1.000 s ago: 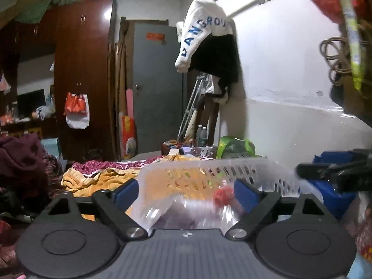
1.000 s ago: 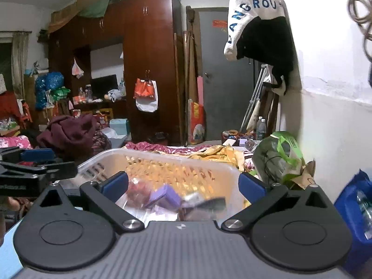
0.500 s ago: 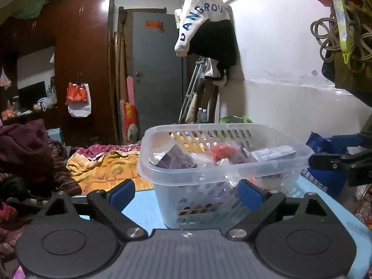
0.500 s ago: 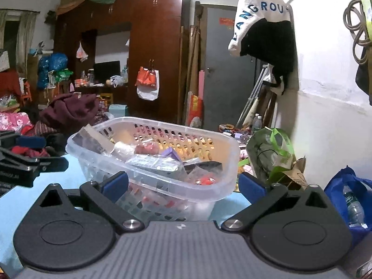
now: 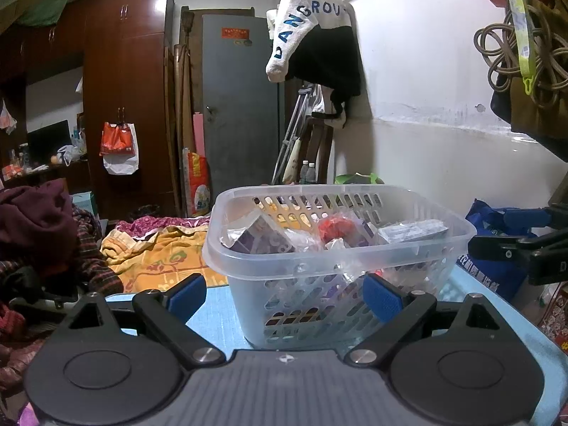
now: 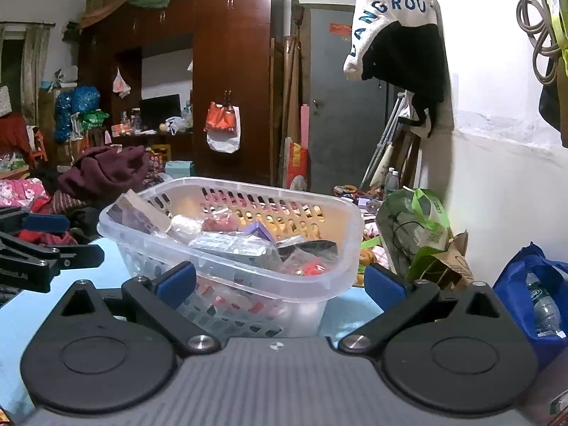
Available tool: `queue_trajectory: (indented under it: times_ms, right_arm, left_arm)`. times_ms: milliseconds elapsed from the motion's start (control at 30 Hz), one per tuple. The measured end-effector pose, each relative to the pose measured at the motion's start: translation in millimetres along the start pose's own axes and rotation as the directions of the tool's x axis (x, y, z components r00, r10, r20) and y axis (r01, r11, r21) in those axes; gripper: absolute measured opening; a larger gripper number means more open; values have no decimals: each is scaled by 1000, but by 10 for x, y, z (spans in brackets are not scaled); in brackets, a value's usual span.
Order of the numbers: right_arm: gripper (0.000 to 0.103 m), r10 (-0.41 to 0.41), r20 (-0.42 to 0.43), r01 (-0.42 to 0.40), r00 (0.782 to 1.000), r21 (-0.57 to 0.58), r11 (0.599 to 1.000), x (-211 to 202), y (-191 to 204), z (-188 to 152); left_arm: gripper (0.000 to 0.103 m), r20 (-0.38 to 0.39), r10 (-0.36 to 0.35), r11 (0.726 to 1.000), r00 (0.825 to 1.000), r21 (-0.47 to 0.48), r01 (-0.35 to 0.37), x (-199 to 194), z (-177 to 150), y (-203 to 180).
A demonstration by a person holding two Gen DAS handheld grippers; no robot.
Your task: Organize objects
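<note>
My left tongs (image 5: 284,293) stand released, holding nothing. A clear basket (image 5: 340,248) of packets rests on the blue bench (image 5: 220,319), between my tools. My right tongs (image 6: 280,282) likewise released.

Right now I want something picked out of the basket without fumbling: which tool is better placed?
Left, marginally. The left tool faces the basket squarely, open and empty. The right tool, also open, meets it at a corner.
</note>
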State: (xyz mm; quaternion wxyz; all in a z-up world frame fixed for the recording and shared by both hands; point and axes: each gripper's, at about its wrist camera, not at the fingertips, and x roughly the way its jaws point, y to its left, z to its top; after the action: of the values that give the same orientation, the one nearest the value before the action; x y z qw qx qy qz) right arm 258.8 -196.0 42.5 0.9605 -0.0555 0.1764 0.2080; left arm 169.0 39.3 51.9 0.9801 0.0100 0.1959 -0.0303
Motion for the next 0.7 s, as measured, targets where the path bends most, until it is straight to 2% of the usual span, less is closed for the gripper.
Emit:
queue_trajectory:
  times_ms: [367, 700]
  right_arm:
    - [103, 4, 13, -5, 1000, 11, 1000, -35, 2, -4]
    - [103, 0, 10, 0, 1000, 12, 1000, -39, -5, -11]
  left_arm:
    - [97, 34, 2, 1000, 999, -11, -2, -85, 50, -6]
    - [97, 20, 2, 1000, 1000, -20, -2, -56, 16, -1]
